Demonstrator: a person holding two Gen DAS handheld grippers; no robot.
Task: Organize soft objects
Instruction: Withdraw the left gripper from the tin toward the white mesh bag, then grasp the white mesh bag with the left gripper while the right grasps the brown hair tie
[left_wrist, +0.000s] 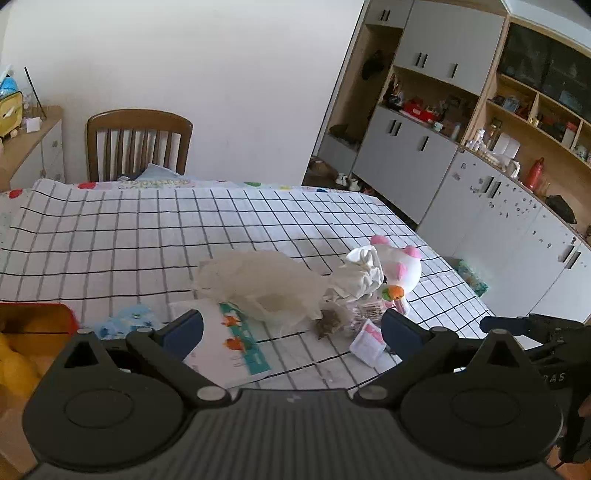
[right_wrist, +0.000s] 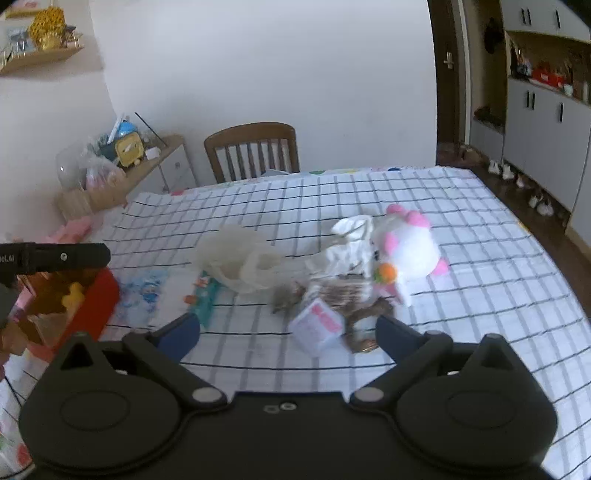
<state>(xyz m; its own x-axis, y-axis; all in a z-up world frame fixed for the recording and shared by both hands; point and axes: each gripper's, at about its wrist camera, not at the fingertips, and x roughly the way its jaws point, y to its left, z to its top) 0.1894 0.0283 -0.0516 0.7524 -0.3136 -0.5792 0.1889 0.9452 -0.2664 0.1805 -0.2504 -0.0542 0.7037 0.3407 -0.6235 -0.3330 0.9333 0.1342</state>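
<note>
A white and pink plush toy (left_wrist: 400, 267) with an orange beak lies on the checked tablecloth (left_wrist: 147, 236); it also shows in the right wrist view (right_wrist: 410, 247). A crumpled white cloth (left_wrist: 360, 275) lies against it, also in the right wrist view (right_wrist: 349, 245). A translucent plastic bag (left_wrist: 266, 284) lies to the left, also in the right wrist view (right_wrist: 236, 260). My left gripper (left_wrist: 291, 328) is open and empty, above the table's near edge. My right gripper (right_wrist: 288, 330) is open and empty, just short of a small white and pink packet (right_wrist: 319, 328).
A red box (right_wrist: 99, 299) holding a yellow toy (right_wrist: 74, 293) stands at the left, next to a blue patterned cloth (right_wrist: 142, 291). Paper sheets (left_wrist: 225, 339), a brown tuft (left_wrist: 328, 323) and snack wrappers (right_wrist: 347, 291) lie near. A wooden chair (left_wrist: 138, 142) stands behind the table. Cabinets (left_wrist: 480, 206) line the right.
</note>
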